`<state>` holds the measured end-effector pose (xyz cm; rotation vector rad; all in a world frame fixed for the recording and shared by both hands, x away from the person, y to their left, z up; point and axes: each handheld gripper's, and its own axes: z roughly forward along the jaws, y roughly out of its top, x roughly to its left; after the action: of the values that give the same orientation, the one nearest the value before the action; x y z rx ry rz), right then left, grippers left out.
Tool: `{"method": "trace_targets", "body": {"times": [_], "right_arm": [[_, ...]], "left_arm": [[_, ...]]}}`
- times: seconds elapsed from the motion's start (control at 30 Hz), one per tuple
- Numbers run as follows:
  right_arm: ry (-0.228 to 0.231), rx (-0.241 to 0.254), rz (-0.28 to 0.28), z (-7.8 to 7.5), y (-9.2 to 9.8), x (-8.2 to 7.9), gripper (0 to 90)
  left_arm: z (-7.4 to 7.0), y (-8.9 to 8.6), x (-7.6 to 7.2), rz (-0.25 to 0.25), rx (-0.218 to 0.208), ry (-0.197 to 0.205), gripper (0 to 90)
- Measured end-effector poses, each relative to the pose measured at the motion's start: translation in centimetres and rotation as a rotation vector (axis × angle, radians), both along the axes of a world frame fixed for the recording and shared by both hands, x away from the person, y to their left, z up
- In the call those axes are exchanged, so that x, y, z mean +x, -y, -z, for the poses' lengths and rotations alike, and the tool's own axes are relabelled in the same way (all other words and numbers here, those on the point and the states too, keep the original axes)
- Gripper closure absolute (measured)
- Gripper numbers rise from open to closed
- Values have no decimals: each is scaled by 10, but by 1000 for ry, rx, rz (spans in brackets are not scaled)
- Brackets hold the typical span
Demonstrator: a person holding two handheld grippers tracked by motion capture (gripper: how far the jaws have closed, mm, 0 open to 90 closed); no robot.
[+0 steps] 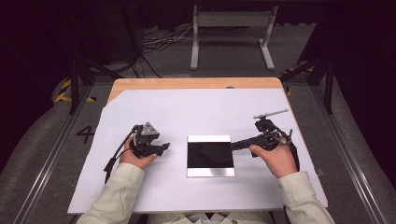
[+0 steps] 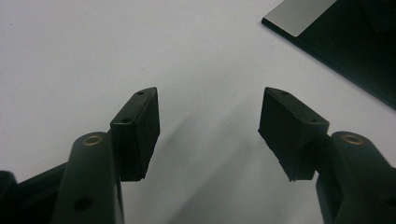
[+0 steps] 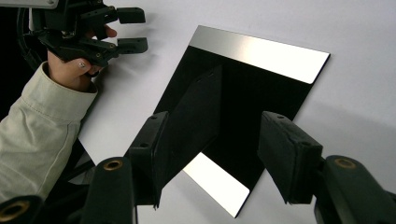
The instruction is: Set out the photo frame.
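A square glossy black plate (image 1: 210, 156) with bright silver strips along two edges lies flat in the middle of the white sheet. My left gripper (image 1: 164, 147) rests on the sheet to its left, jaws open and pointed at the plate with a gap between. In the left gripper view the gripper (image 2: 208, 126) has bare sheet between its pads, and the plate's corner (image 2: 355, 51) sits at the upper right. My right gripper (image 1: 232, 145) reaches the plate's right edge. Seen from the right gripper view, the gripper (image 3: 212, 154) stands open over the plate (image 3: 243, 84), gripping nothing. The left gripper (image 3: 133, 30) appears beyond it.
The white sheet (image 1: 187, 107) covers most of a wooden table (image 1: 196, 83). A thin metal rod (image 1: 271, 113) lies near the sheet's right edge behind my right hand. A metal stand (image 1: 231, 21) and cables (image 1: 159, 42) are on the floor beyond the table.
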<state>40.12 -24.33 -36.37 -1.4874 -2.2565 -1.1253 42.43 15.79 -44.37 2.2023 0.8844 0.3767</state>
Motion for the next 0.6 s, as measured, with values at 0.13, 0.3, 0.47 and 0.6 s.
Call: {"method": "trace_targets", "body": {"times": [0.13,0.3,0.47,0.6], "right_arm": [[-12,-2,-2,2,-3,1,443],[-27,-3,3,5,-6,3,464],[-45,6,-2,9,-7,4,467],[-54,15,-19,12,-10,4,461]], "left_arm": [[0,0,0,-1,0,1,389],[0,0,0,0,3,3,389],[0,0,0,2,8,4,390],[0,1,0,2,10,5,390]]}}
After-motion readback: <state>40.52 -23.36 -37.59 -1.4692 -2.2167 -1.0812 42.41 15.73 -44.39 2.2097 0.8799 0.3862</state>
